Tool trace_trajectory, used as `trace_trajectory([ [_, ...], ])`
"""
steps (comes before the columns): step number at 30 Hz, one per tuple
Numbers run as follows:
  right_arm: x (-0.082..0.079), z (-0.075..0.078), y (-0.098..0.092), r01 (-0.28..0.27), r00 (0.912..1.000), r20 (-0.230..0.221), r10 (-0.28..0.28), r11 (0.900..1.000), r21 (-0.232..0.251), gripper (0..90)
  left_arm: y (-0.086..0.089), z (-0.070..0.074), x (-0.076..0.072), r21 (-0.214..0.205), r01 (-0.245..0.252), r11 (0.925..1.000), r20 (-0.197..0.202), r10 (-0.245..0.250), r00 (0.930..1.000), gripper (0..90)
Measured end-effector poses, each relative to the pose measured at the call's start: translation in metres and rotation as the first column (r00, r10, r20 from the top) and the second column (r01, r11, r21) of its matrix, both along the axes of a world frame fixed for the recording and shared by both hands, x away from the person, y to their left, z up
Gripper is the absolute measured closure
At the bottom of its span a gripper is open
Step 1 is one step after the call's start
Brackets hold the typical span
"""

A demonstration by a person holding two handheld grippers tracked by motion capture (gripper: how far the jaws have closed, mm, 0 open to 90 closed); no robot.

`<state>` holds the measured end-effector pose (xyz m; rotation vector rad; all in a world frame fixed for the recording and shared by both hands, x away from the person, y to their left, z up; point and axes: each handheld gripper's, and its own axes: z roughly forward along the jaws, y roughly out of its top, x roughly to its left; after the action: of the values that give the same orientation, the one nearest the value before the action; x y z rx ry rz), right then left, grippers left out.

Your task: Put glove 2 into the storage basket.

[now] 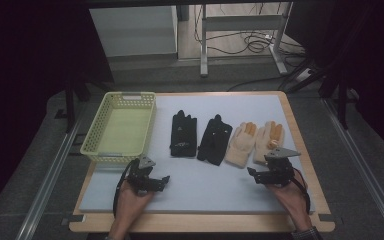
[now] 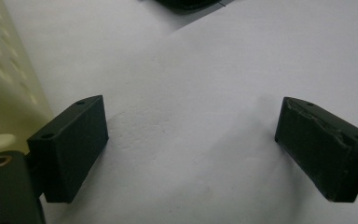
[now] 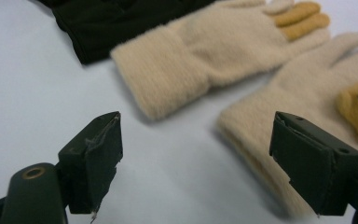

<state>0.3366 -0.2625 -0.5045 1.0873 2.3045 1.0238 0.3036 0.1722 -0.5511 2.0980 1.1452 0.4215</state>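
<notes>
Right gripper view: my right tongs (image 3: 196, 163) stand apart, empty, just before the cream glove (image 3: 279, 116) on the table (image 3: 37, 79). It looks soft, light; I would grip its cuff.

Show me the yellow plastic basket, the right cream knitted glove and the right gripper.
yellow plastic basket (image 1: 92, 142), high view, left wall
right cream knitted glove (image 3: 303, 93), right gripper view, palm
right gripper (image 3: 196, 158), right gripper view, between its open jaws

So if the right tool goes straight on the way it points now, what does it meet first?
Probably the cuff of the rightmost cream glove, which lies just ahead of the open right tool on the pale mat. The second cream glove lies a little further left. Depth is hard to judge.
</notes>
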Motion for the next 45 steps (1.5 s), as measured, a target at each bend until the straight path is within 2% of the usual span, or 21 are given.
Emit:
trace_trajectory([
  [3, 0.004, 0.003, 0.005, -0.008, 1.0, -0.001, 0.008, 0.9999, 0.015, 16.9, 0.0, 0.0, 0.0, 0.0, 0.0, 1.0, 0.0, 0.0, 1.0, 9.6],
  [13, 0.022, 0.008, 0.03, -0.056, 0.9984, -0.002, 0.056, 0.9983, 0.012, 20.2, 0.0, 0.0, 0.0, -0.001, -0.001, 1.0, 0.0, 0.001, 1.0, 9.7],
  [19, 0.035, 0.011, 0.045, -0.079, 0.9969, 0.004, 0.079, 0.9969, 0.005, 25.7, 0.0, 0.0, 0.0, -0.001, -0.001, 1.0, 0.0, 0.001, 1.0, 9.6],
  [26, 0.058, 0.017, 0.075, -0.126, 0.992, 0.002, 0.126, 0.992, 0.006, 37.0, 0.0, 0.0, 0.0, -0.001, -0.001, 1.0, 0.0, 0.001, 1.0, 9.7],
  [28, 0.061, 0.017, 0.078, -0.129, 0.9916, 0.001, 0.129, 0.9916, 0.004, 38.2, 0.0, 0.0, 0.0, -0.002, -0.001, 1.0, 0.0, 0.001, 1.0, 9.7],
  [29, 0.069, 0.019, 0.088, -0.14, 0.9901, -0.002, 0.14, 0.9901, -0.005, 41.4, 0.0, 0.0, 0.0, -0.001, -0.001, 1.0, 0.0, 0.001, 1.0, 9.7],
  [30, 0.069, 0.019, 0.088, -0.14, 0.9901, -0.002, 0.14, 0.9901, -0.005, 41.4, 0.0, 0.0, 0.0, -0.001, -0.001, 1.0, 0.0, 0.001, 1.0, 9.7],
  [31, 0.076, 0.02, 0.095, -0.149, 0.9889, -0.001, 0.149, 0.9889, -0.006, 44.5, 0.0, 0.0, 0.0, -0.001, 0.0, 1.0, -0.001, 0.0, 1.0, 9.7],
  [35, 0.09, 0.02, 0.109, -0.152, 0.9883, -0.007, 0.152, 0.9881, -0.024, 48.7, 0.0, 0.0, 0.0, -0.001, 0.0, 1.0, -0.001, 0.0, 1.0, 9.7],
  [38, 0.096, 0.016, 0.115, -0.152, 0.9883, -0.019, 0.151, 0.9874, -0.043, 48.2, 0.0, 0.0, 0.0, -0.001, 0.0, 1.0, -0.001, 0.0, 1.0, 9.7],
  [39, 0.101, 0.013, 0.119, -0.146, 0.9891, -0.028, 0.145, 0.9871, -0.066, 45.7, 0.0, 0.0, 0.0, -0.001, 0.0, 1.0, -0.001, 0.0, 1.0, 9.7],
  [40, 0.107, 0.007, 0.123, -0.137, 0.9902, -0.036, 0.135, 0.9874, -0.079, 39.3, 0.0, 0.0, 0.0, -0.002, 0.0, 1.0, -0.001, 0.0, 1.0, 9.6],
  [41, 0.107, 0.007, 0.123, -0.137, 0.9902, -0.036, 0.135, 0.9874, -0.079, 39.3, 0.0, 0.0, 0.0, -0.002, 0.0, 1.0, -0.001, 0.0, 1.0, 9.6],
  [43, 0.117, -0.002, 0.128, -0.116, 0.9924, -0.053, 0.111, 0.9899, -0.082, 30.8, 0.0, 0.0, 0.0, -0.002, 0.0, 1.0, -0.001, 0.0, 1.0, 9.7],
  [45, 0.122, -0.006, 0.131, -0.109, 0.9924, -0.066, 0.104, 0.9908, -0.081, 27.3, 0.0, 0.0, 0.0, -0.002, 0.0, 1.0, -0.001, 0.0, 1.0, 9.6],
])
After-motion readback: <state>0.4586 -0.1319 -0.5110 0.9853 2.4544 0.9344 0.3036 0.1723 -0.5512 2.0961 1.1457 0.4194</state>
